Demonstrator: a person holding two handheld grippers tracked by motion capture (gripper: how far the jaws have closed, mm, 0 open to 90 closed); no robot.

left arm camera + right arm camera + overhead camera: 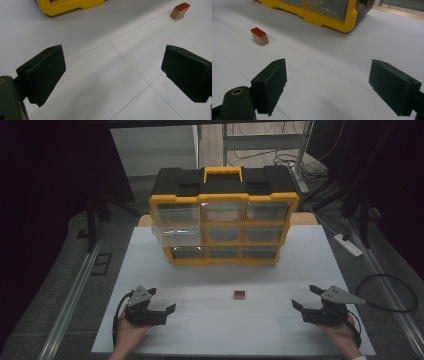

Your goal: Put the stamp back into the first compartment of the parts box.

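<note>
Currently both the left gripper (162, 301) and right gripper (304, 297) are being held agape, empty; the small red-topped block (239, 294) risks being toppled if nudged off-centre.

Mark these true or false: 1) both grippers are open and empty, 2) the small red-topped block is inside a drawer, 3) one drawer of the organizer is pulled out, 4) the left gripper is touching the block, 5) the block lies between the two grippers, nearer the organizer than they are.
1) True. The left gripper and the right gripper both have their jaws spread with nothing between them.
2) False. The red-topped block lies on the white table, in front of the organizer.
3) True. The middle-left drawer sticks out from the front.
4) False. The block is well clear of the left gripper, off toward the middle of the table.
5) True. In the high view it sits between them, a little farther up the table.
</note>
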